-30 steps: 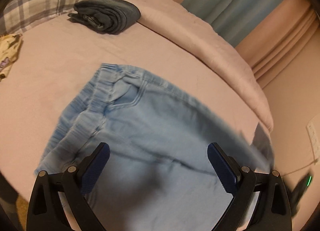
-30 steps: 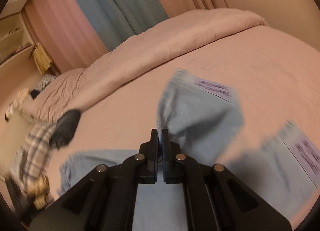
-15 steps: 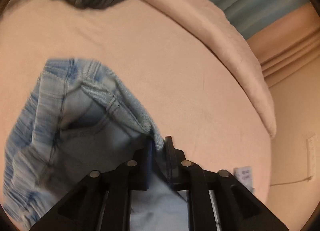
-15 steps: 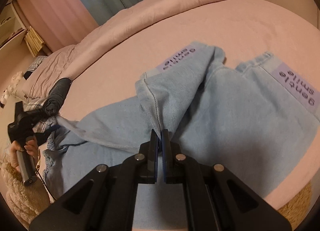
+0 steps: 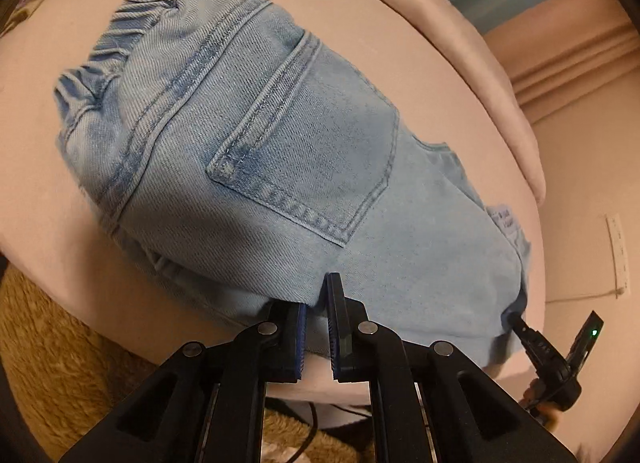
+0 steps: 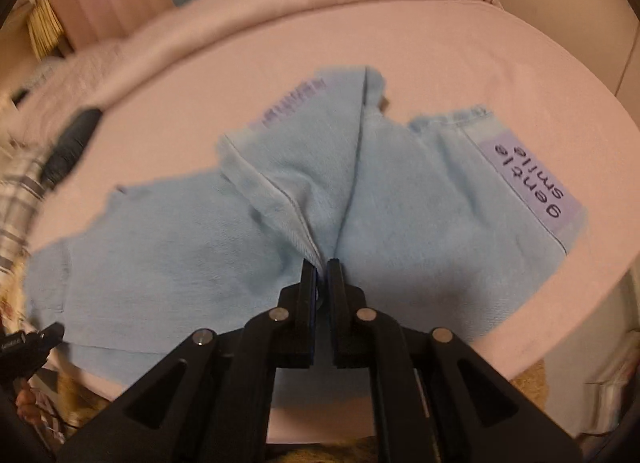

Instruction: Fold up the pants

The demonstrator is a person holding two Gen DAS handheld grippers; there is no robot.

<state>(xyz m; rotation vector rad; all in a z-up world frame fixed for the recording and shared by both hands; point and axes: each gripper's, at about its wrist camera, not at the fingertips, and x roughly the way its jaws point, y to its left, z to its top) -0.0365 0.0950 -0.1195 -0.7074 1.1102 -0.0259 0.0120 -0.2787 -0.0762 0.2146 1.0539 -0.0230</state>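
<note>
Left wrist view: light-blue denim pants point(image 5: 280, 151) folded on pink bed point(image 5: 440, 75), back pocket up | left gripper point(image 5: 316, 303) pinched tight on near fold | right gripper point(image 6: 322, 267) easing open, leg seam between pads, lilac "gentle smile" cuff tag

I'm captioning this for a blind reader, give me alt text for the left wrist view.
The left gripper is shut on the near edge of light blue jeans lying on a pink bedsheet, back pocket up and elastic waistband at upper left. The right gripper touches the jeans' edge at lower right.
</note>
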